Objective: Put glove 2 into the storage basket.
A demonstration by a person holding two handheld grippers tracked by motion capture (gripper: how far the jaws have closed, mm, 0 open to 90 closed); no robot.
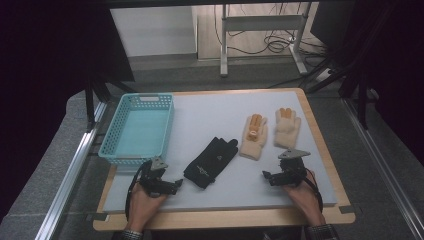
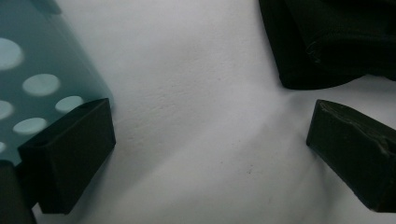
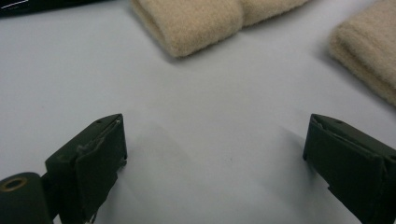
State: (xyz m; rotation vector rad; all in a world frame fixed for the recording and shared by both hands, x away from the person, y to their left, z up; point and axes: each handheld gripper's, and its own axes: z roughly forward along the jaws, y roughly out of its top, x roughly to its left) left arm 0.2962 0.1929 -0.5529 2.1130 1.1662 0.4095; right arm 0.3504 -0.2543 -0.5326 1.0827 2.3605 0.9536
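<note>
Left claw: my left gripper (image 1: 176, 185) sits low in the lower left of the high view, jaws spread apart with nothing between them; in the left gripper view bare mat lies between the two black pads.
Right claw: my right gripper (image 1: 266, 176) rests in the lower right of the high view, jaws standing wide apart and empty; in the right gripper view only grey mat lies between them.
Black glove: the flat black fabric glove (image 1: 210, 161) lies at the centre of the high view, fingers pointing to the upper right, its cuff just beside my left gripper; its dark edge fills the upper right of the left gripper view (image 2: 327, 42).
Beige pair: two fuzzy beige knitted gloves with orange fingertips lie right of centre, the left beige glove (image 1: 254, 137) near the black one, the right beige glove (image 1: 286, 128) just beside it; their cuffs show along the top of the right gripper view.
Basket: the turquoise perforated plastic basket (image 1: 112, 135) stands in the left part of the high view, above my left gripper.
Surface: a pale grey mat (image 1: 210, 112) covers the wooden table (image 1: 320, 145).
</note>
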